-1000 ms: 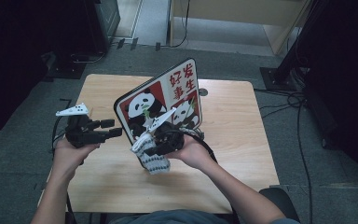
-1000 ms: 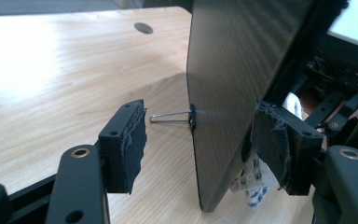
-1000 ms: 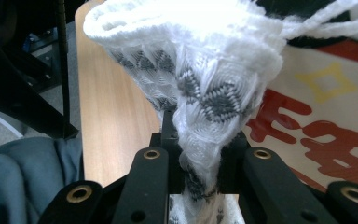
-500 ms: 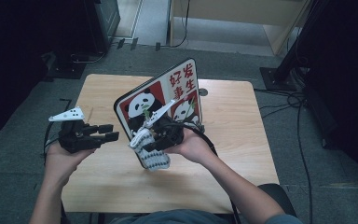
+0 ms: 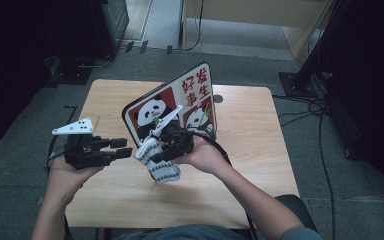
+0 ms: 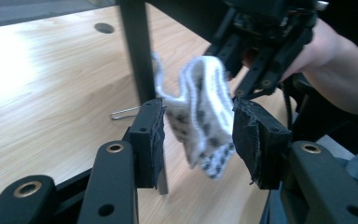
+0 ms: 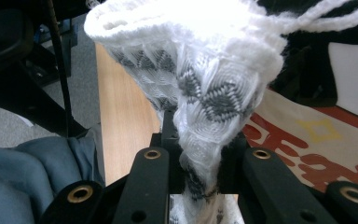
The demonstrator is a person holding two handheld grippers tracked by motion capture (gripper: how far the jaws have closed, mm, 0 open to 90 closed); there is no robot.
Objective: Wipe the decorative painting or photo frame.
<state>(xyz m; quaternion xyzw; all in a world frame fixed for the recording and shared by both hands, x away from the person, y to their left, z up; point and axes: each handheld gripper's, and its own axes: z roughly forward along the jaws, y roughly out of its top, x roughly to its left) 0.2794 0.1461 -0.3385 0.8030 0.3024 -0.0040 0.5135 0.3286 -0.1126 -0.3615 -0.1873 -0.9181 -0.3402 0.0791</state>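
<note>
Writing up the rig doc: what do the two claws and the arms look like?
Both claws, left and right, are black, each topped by a pale grey three-cornered plate with holes. The jaws are black bars with brass-ringed holes and fuzzy black pads. A black cable trails from the right claw. Forearms are bare; a grey-blue sleeve shows at the right upper arm.

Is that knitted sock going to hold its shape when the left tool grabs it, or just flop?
Likely flop: the sock droops folded from the right tool. Probably light, being thin knit. Its textured weave should resist slipping.
</note>
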